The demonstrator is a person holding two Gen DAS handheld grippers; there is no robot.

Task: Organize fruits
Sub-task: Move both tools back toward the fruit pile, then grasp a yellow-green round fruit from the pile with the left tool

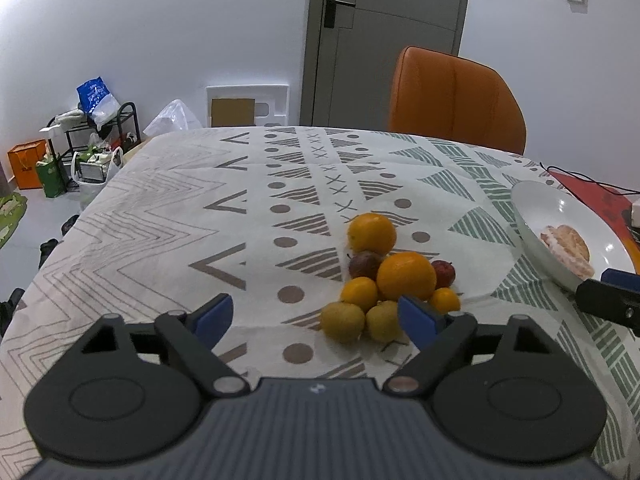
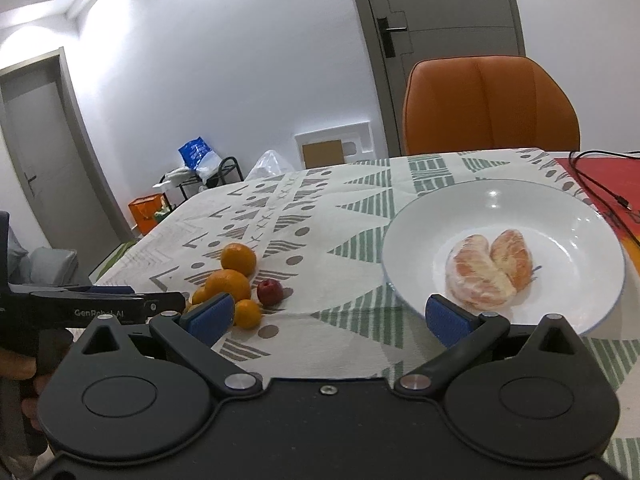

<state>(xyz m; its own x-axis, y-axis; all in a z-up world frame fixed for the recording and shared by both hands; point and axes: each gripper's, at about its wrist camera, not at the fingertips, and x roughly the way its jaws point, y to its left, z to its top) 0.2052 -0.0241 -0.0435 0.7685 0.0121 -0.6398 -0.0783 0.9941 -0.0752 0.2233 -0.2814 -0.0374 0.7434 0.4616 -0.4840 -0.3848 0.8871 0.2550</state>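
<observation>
Hovering low over the patterned tablecloth (image 1: pixel 168 216), the left gripper (image 1: pixel 316 316) has its jaws spread wide w/ nothing between them. Fruit pile (image 1: pixel 384 280) sits just ahead & slightly right of its centreline: two big oranges (image 1: pixel 406 276), small mandarins (image 1: pixel 359 293), two yellow-green fruits (image 1: pixel 343 322) nearest, plus two dark red ones (image 1: pixel 444 273) at the back. Right blue pad (image 1: pixel 418 316) overlaps the nearest yellow-green fruit in view; can't tell if touching.

Right gripper (image 2: pixel 328 320) also released, empty, pointing btwn pile & the white plate (image 2: pixel 404 248). Plate holds a peeled citrus half (image 2: pixel 490 274), split into two lobes; plate rim is just beside the right pad, so that arm is nearer the plate, left arm nearer the pile.

Judgement: most of the sorting is undone. Left claw looks best placed for the next pick; it'd need a small shift rightward to centre on a front fruit. Round fruits touching each other, so nudging one may roll the rest.
</observation>
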